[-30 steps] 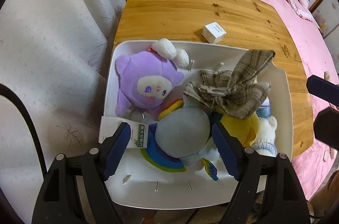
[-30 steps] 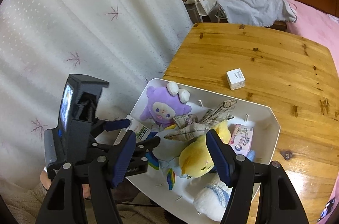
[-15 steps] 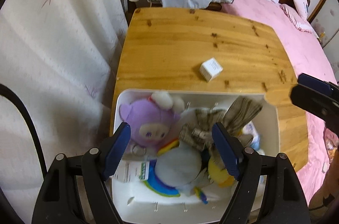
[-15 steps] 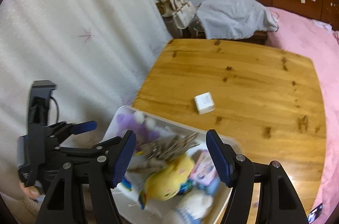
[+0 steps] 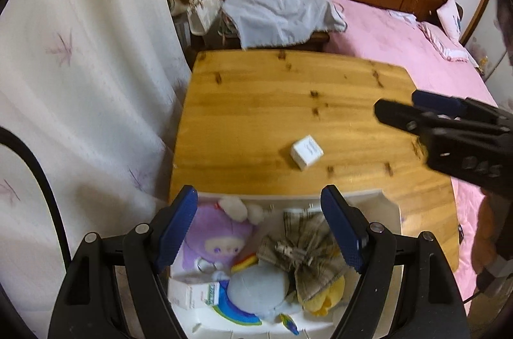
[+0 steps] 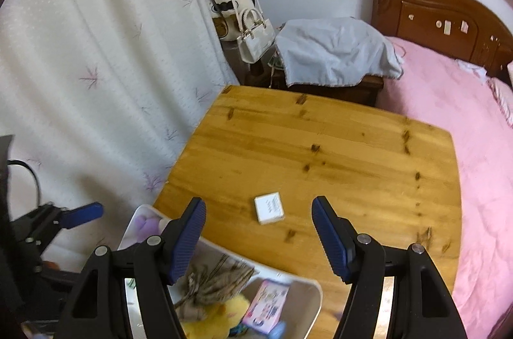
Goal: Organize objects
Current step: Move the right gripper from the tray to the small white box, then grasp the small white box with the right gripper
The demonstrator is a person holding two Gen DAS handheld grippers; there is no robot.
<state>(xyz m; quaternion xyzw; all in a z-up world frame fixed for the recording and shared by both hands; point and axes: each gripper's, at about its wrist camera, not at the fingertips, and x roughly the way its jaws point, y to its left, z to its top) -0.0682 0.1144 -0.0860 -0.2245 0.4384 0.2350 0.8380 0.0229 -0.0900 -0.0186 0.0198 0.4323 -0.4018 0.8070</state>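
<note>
A small white box [image 6: 269, 208] is lying flat on the wooden table [image 6: 336, 146], alone on the bare wood a little in from the near edge and closer to the curtain-side edge than to the bed-side one. It is nearly square, so its long axis is hard to tell; it is sitting skewed to the table edges, one corner pointing toward the near edge.

At the table's near corner on the curtain side a white bin [image 5: 389, 207] is sitting, its far rim well apart from the box. Inside it a purple plush [image 5: 221, 239] is lying against the far curtain-side corner, a plaid cloth [image 5: 304, 255] is bunched beside it, a grey-blue plush [image 5: 256, 284] is resting nearer, and a yellow plush [image 6: 218, 319] is showing under the cloth. A pink carton [image 6: 266, 305] is leaning at the bed-side wall.

The left gripper [image 5: 259, 230] is hanging over the bin with its jaws spread and nothing between them. The right gripper [image 6: 258, 238] is hovering over the table's near edge, jaws spread and empty, the box showing between its pads but beyond them
</note>
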